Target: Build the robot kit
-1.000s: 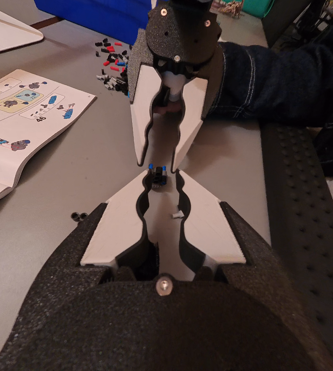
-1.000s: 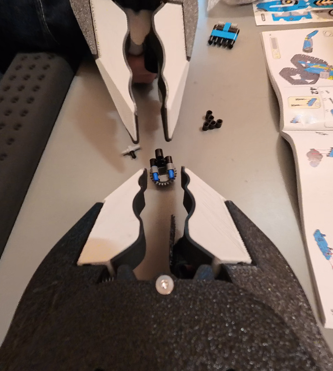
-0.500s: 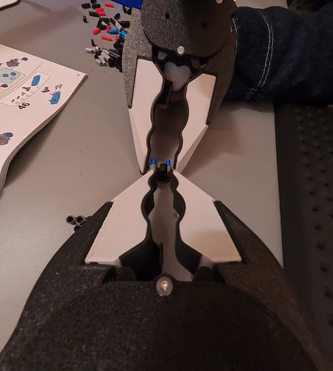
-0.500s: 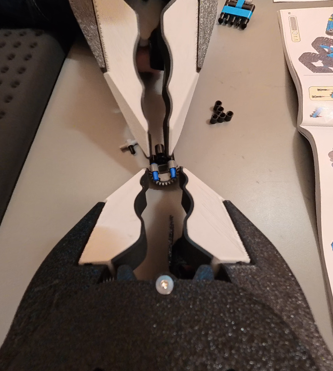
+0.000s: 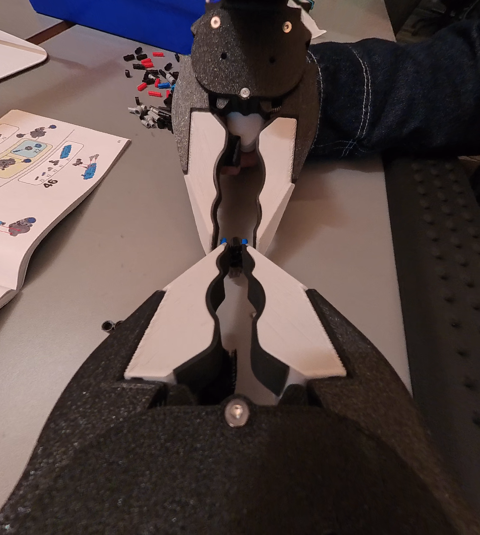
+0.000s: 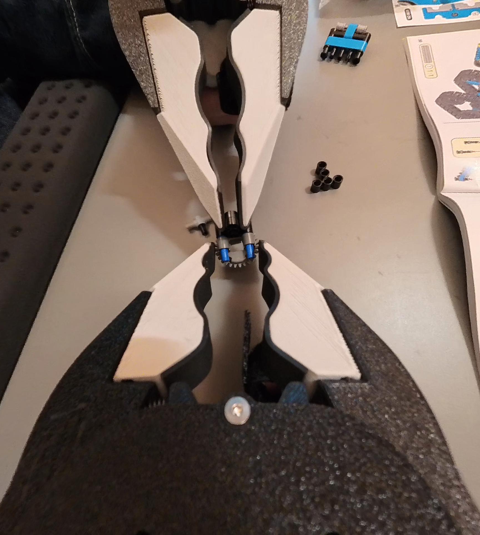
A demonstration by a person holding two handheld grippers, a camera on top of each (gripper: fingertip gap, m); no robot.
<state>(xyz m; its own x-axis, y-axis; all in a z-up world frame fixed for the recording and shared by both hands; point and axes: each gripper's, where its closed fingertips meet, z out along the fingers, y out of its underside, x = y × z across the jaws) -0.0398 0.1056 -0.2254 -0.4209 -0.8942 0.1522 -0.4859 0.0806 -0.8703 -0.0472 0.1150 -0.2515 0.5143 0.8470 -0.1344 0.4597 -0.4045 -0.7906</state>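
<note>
At frame centre, the left tool point(image 5: 234, 246) is clamped on a small gear assembly point(image 6: 234, 250), blue pins pointing toward the right tool point(image 6: 234, 254), whose tips stand apart around it. Bare grey surface point(image 6: 334, 260) lies right.

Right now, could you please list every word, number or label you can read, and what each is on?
I won't copy out writing; here is where it stands.
Open instruction booklet: printed step numbers and tiny part counts.
Printed sheet past the booklet: small blurred marks.
Small gear assembly: none seen.
</note>
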